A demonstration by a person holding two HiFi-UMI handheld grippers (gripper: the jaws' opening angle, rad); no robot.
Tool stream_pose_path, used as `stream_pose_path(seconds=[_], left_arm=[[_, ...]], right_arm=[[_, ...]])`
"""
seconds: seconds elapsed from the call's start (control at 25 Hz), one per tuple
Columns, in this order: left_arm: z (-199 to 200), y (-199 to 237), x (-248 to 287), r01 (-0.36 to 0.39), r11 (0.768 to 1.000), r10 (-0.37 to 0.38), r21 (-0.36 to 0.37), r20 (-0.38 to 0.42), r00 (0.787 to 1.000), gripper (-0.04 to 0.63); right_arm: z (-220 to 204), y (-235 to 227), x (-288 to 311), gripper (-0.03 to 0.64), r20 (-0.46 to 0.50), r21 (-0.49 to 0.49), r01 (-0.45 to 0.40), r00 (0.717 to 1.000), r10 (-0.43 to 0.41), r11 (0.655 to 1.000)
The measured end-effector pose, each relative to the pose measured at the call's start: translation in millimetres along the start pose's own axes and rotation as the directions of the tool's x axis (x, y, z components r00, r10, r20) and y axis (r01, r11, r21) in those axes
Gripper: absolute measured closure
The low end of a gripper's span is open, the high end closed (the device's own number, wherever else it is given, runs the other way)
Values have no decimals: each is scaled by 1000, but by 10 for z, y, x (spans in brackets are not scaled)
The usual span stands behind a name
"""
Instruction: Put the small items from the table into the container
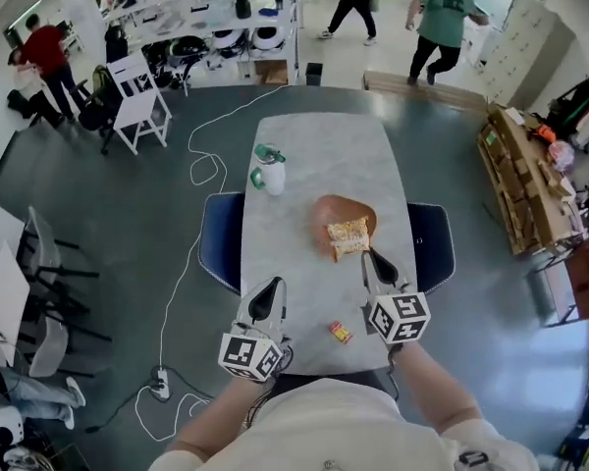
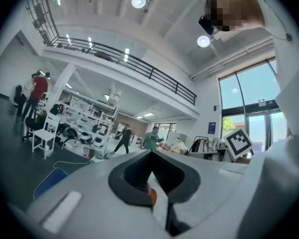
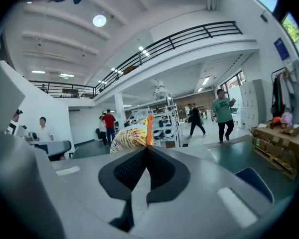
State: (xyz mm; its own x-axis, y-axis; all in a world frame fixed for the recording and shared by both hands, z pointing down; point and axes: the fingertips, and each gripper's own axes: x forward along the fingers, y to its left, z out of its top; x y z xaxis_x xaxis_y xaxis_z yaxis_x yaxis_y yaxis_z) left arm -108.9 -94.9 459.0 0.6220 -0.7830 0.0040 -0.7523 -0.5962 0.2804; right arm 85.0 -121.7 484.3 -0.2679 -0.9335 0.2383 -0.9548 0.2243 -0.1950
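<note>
Pale sleeves (image 1: 216, 425) of the person are seen lowest in the head view, with both arms reaching forward over the near end of a grey marbled table (image 1: 314, 145).

At the left, a blue chair (image 1: 219, 238) is tucked against the table's long side. A white bottle with a green cap (image 1: 273, 175) stands upright on the table's left half, well apart from everything else on it.

Nearer the person, the left gripper (image 1: 272, 287) is held above the near left part of the table. Its jaws are seen brought together at the tips. A small orange patch (image 2: 150, 195) shows low in the gap behind them, and it cannot be told what it is.

A small red and yellow item (image 1: 340, 333) lies flat on the table near its front edge, between the two grippers and touched by neither.

Beyond it, a round brown container (image 1: 329, 212) sits at the middle of the table. A yellow snack packet (image 1: 348, 236) is seen over the container's near side. This packet is pinched by one edge in the closed jaws of the right gripper (image 1: 367, 255), held clear of the table. Whether it touches the container cannot be told.

At the right, a second blue chair (image 1: 434, 243) stands against the table's other long side.
</note>
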Motion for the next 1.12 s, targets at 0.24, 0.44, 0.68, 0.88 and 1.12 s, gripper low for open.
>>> stream_pose_path(seconds=[0.24, 0.44, 0.68, 0.88, 1.12], left_arm=[[203, -576, 184, 84, 993, -88, 84, 50, 995, 591], [195, -792, 250, 141, 984, -148, 111, 65, 987, 591], [357, -1072, 293, 192, 972, -205, 137, 91, 975, 591], [316, -984, 261, 185, 972, -200, 142, 96, 975, 591], [261, -943, 246, 175, 976, -187, 132, 87, 979, 591]], right_arm=[[217, -334, -881, 591, 112, 59, 51, 992, -57, 997], [368, -371, -1167, 591, 170, 78, 65, 982, -77, 995], [403, -362, -1289, 591, 193, 91, 54, 979, -70, 994], [341, -294, -1257, 591, 191, 82, 44, 980, -59, 996], [341, -322, -1244, 591, 165, 90, 47, 984, -61, 995]])
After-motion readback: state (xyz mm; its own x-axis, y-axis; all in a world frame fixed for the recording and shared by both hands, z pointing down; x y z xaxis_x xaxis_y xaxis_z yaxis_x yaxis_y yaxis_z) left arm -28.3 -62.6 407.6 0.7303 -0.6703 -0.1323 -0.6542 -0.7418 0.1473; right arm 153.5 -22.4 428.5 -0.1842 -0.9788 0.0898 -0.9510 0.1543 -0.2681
